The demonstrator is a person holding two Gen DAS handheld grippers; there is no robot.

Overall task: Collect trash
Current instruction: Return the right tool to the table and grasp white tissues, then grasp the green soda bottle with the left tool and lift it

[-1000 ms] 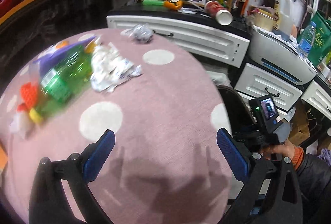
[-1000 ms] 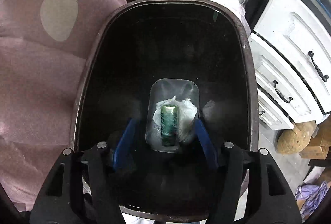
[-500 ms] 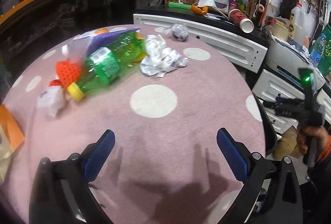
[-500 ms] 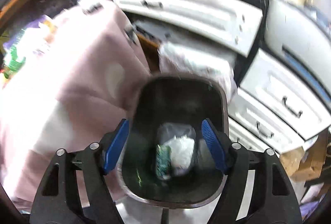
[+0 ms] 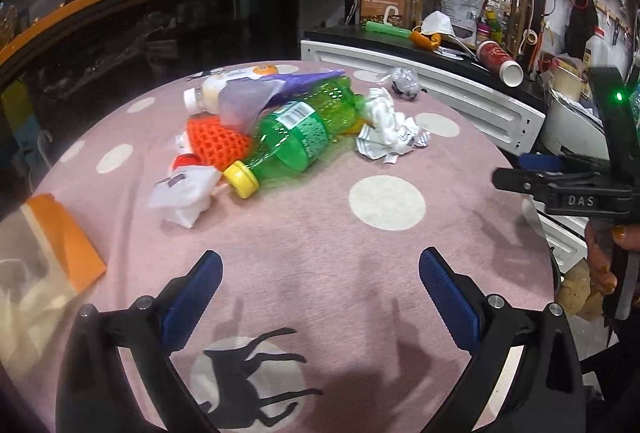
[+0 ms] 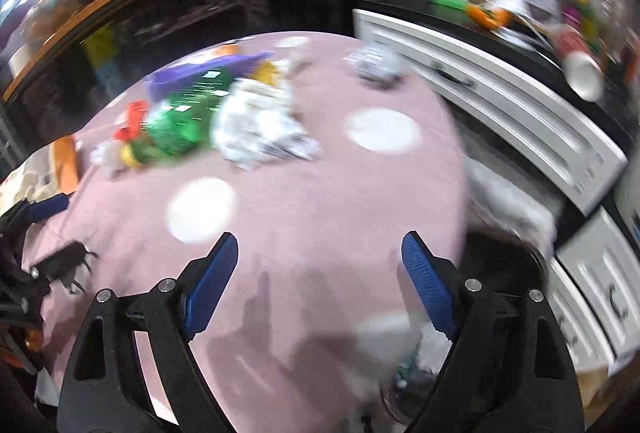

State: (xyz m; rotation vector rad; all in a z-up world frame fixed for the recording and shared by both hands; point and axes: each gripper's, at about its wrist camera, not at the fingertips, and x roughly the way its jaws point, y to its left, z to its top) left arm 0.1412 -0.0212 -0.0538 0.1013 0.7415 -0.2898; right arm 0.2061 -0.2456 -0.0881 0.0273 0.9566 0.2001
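Your left tongs (image 5: pixel 320 289) stand wide and empty above the pink dotted tabletop (image 5: pixel 320 233). Your right tongs (image 6: pixel 318 269) are opening, nothing between them (that view is blurred). The trash lies beyond both, around the green bottle (image 5: pixel 298 131): crumpled white paper (image 5: pixel 390 133) touching its far end, an orange mesh piece (image 5: pixel 216 141) and white wrapper (image 5: pixel 184 195) by its yellow cap, a small foil ball (image 5: pixel 404 83) farther back.
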